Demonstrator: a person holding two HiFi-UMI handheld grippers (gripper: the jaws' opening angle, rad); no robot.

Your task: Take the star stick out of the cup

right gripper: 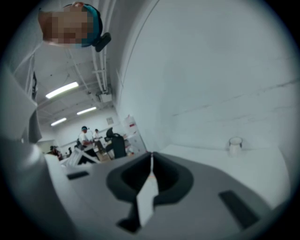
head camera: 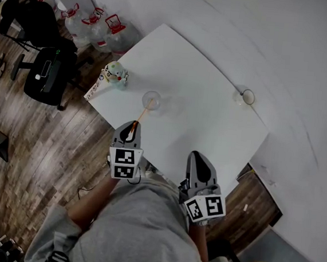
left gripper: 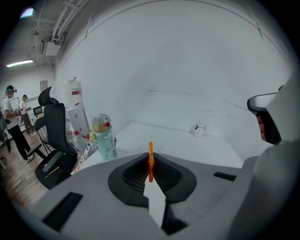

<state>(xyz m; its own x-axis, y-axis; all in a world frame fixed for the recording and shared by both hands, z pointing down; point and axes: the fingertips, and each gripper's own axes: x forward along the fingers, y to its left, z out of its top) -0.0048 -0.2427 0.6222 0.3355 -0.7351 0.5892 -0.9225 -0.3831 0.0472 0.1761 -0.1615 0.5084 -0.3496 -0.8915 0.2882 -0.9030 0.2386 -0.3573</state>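
A clear cup stands on the white table, left of its middle. A thin orange star stick leans out of the cup toward me. My left gripper is shut on the stick's near end. In the left gripper view the orange stick stands upright, pinched between the dark pads, and the cup behind it is barely visible. My right gripper hovers over the table's near edge, shut, with nothing in it. In the right gripper view its jaws meet in a thin line.
A pale blue bottle with a round figure cap stands at the table's left corner. A small glass jar sits far right by the wall. Black chairs and water jugs stand on the wood floor to the left. People stand in the far background.
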